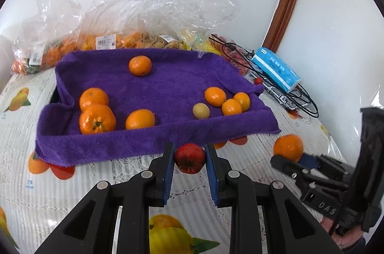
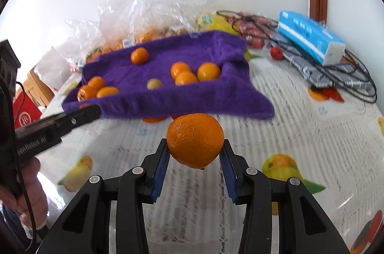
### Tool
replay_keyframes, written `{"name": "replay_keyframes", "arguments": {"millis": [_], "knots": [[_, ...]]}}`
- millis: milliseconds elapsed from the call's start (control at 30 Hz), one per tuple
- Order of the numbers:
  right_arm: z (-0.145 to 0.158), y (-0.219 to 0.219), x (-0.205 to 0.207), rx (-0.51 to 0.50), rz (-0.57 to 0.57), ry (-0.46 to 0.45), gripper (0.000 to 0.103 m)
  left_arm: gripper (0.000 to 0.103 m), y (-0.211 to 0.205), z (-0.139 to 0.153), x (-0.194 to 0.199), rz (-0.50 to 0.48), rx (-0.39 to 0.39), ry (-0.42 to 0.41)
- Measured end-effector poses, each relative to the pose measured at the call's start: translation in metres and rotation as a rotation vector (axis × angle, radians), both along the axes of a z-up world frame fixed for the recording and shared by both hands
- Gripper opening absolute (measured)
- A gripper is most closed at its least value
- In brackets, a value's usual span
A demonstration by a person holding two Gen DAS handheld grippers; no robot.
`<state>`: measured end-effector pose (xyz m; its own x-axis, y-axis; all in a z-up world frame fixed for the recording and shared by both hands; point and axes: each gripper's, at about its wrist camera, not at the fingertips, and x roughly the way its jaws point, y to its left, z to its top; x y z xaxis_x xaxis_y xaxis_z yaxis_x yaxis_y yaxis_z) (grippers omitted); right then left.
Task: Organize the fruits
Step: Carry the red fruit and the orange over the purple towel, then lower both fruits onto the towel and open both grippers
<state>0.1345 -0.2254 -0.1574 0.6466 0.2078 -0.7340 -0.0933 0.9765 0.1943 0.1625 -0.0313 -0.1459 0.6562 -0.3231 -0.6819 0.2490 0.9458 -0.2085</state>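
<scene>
White walls back a table under a fruit-print tablecloth (image 1: 19, 182); the left gripper (image 1: 189, 158) clamps a small red fruit (image 1: 189, 158) just before the purple towel-lined tray (image 1: 100, 146); the right gripper (image 2: 195, 153) grips a mandarin (image 2: 195, 140) above the cloth; more mandarins (image 1: 97, 121) lie in the tray, plastic bags (image 1: 134, 2) behind.
</scene>
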Motion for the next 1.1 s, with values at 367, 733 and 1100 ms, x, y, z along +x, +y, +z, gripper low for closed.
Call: {"name": "replay_keyframes", "arguments": {"millis": [367, 733, 1100], "knots": [[0.051, 0.023, 0.033, -0.017, 0.027, -0.114, 0.042, 0.024, 0.027, 0.040, 0.017, 0.077, 0.022, -0.061], [0.063, 0.054, 0.094, -0.007, 0.046, -0.145, 0.042, 0.024, 0.064, 0.058, 0.060, 0.194, 0.019, -0.086], [0.045, 0.064, 0.124, 0.044, 0.072, -0.130, 0.042, 0.024, 0.071, 0.040, 0.085, 0.227, 0.005, -0.070]]}}
